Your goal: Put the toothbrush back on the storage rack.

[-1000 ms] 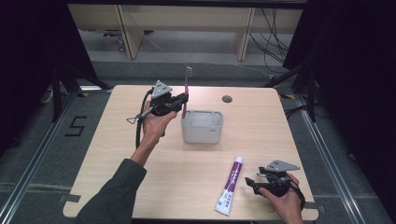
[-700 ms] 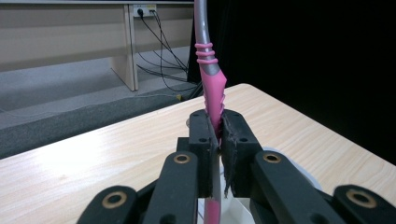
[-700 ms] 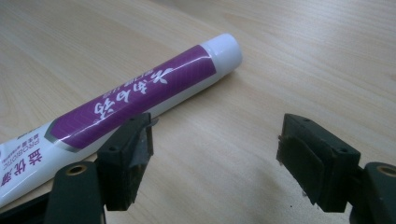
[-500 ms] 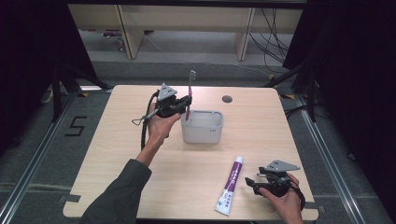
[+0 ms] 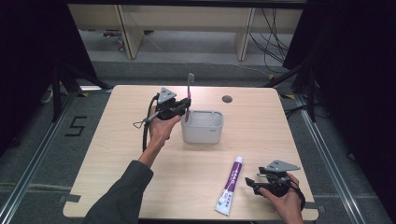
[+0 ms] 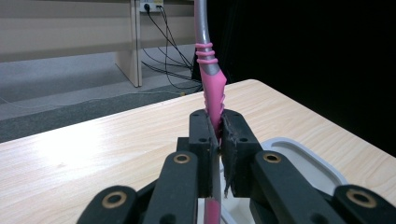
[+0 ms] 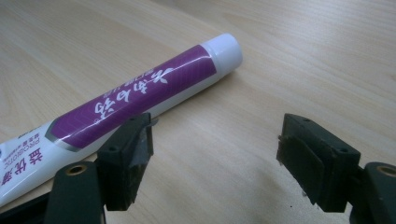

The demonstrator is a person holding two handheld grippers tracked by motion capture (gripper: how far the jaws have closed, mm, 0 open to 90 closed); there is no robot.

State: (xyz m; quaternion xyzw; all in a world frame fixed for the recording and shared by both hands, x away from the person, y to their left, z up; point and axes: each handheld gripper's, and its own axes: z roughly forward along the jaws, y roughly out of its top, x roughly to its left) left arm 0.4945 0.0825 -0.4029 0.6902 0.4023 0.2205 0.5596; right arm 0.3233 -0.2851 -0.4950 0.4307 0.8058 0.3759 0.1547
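A: What was the setting?

B: A light wooden table [image 5: 140, 186] stood on grey floor, dark curtains at both sides.

A: The left gripper [image 5: 180, 108]?

B: It was clamped on the pink-and-grey plastic toothbrush [image 6: 212, 88], held upright over the left rim of the white rectangular plastic holder [image 5: 201, 126].

A: The right gripper [image 7: 212, 158]?

B: Its jaws stood wide apart, gripping nothing, just beside the purple-and-white toothpaste tube [image 7: 140, 93] lying flat on the table.
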